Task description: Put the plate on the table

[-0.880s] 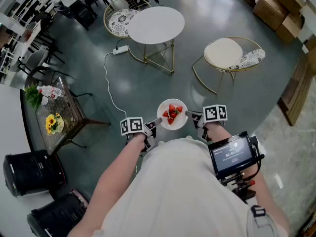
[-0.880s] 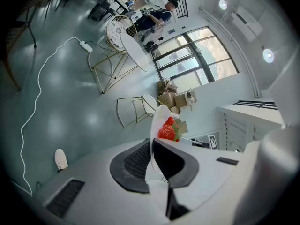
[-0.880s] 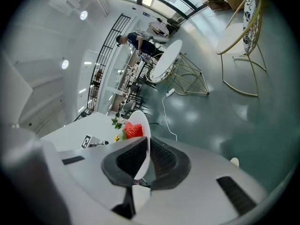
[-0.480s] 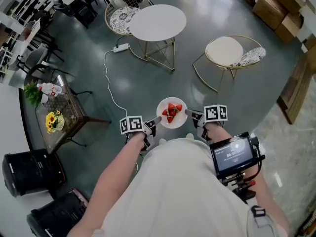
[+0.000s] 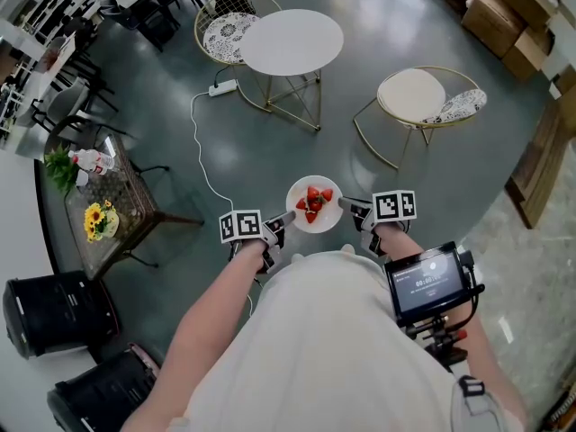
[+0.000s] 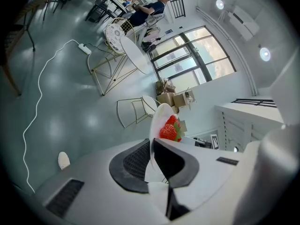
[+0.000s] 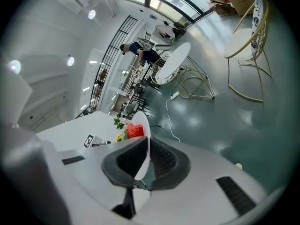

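A small white plate (image 5: pixel 314 216) of strawberries (image 5: pixel 313 203) is held in the air above the floor, in front of the person. My left gripper (image 5: pixel 286 220) is shut on its left rim and my right gripper (image 5: pixel 343 205) is shut on its right rim. In the left gripper view the plate (image 6: pixel 158 121) stands edge-on between the dark pads, strawberries (image 6: pixel 171 128) behind. The right gripper view shows the same rim (image 7: pixel 142 139) clamped, with a strawberry (image 7: pixel 134 131) above. The round white table (image 5: pixel 292 41) stands well ahead, its top bare.
A wire chair (image 5: pixel 222 27) stands behind the table and a cushioned wire chair (image 5: pixel 421 98) to its right. A white cable with a power strip (image 5: pixel 222 88) runs over the floor. At left is a glass side table (image 5: pixel 110 207) with flowers; cardboard boxes (image 5: pixel 499 12) sit top right.
The plate and both grippers have hardly shifted in the view; the table and chairs have slid slightly right and down as the person moves forward.
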A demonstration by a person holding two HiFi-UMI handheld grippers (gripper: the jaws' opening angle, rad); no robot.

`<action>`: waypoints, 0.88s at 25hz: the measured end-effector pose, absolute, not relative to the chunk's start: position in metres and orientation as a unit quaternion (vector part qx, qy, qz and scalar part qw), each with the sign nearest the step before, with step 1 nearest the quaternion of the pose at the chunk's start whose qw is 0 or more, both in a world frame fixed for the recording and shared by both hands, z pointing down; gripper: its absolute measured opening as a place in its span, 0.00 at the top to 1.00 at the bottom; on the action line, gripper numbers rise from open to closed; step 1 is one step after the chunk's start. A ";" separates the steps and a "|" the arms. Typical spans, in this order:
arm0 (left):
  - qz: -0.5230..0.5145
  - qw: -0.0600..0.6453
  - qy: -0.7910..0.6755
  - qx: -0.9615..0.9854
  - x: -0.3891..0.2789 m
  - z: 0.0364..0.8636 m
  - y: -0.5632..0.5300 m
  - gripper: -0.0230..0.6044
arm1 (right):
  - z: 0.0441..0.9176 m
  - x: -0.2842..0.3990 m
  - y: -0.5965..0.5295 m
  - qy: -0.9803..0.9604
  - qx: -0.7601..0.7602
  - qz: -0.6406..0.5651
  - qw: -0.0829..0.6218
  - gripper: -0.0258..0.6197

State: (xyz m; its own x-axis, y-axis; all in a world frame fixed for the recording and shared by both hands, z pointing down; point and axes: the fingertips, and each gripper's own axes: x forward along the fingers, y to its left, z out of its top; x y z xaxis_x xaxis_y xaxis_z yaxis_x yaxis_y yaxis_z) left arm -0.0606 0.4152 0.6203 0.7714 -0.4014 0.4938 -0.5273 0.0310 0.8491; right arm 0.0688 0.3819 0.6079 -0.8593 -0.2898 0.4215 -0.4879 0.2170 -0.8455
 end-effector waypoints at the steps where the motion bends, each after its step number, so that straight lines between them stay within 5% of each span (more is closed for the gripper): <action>1: 0.050 0.635 -0.334 0.695 -0.060 0.619 0.415 0.93 | 0.607 0.069 0.382 -0.776 0.254 0.571 0.086 0.92; 22: 0.057 0.643 -0.334 0.687 -0.060 0.630 0.426 0.93 | 0.623 0.069 0.392 -0.771 0.261 0.572 0.104 0.92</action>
State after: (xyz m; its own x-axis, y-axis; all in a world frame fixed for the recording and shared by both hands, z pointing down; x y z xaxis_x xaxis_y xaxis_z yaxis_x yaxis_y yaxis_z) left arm -0.0599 0.4264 0.6302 0.7700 -0.3865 0.5076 -0.5321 0.0499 0.8452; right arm 0.0694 0.3917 0.6228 -0.8425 -0.2834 0.4581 -0.5207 0.2104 -0.8274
